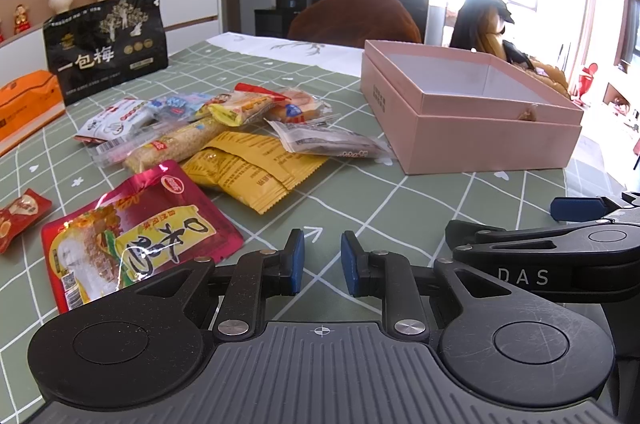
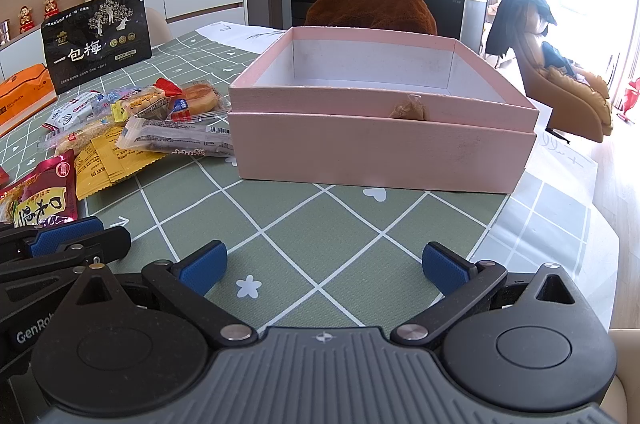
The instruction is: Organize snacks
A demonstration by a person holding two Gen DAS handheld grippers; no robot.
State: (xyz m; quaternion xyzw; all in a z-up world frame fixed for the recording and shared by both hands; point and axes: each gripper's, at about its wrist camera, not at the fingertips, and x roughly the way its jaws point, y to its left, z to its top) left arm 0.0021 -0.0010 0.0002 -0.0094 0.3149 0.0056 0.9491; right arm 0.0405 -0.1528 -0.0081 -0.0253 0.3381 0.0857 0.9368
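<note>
A: Where are your two tools right now?

B: My left hand-held gripper (image 1: 322,262) hovers low over the green checked worktop (image 1: 360,200), its blue pads drawn close with only a narrow gap, and nothing between them. My right hand-held gripper (image 2: 324,266) sits beside it, jaws spread wide, empty too, pointing at the pink box (image 2: 384,144).

A: And the snacks?

B: They lie in a loose heap on the worktop, left of the box. Nearest my left gripper is a red and yellow snack pouch (image 1: 136,236), lying flat. Behind it are yellow sachets (image 1: 256,168) fanned out, a long sesame bar (image 1: 176,144) in clear wrap, a grey wrapped bar (image 1: 332,142) closest to the box, and a round pastry (image 1: 298,104) in clear film. A small red candy packet (image 1: 22,212) lies apart at the far left.

A: What about the box?

B: It is open, its white inside bare as far as I see. A black plum bag (image 1: 108,44) stands upright behind the heap, with an orange pack (image 1: 26,104) beside it.
</note>
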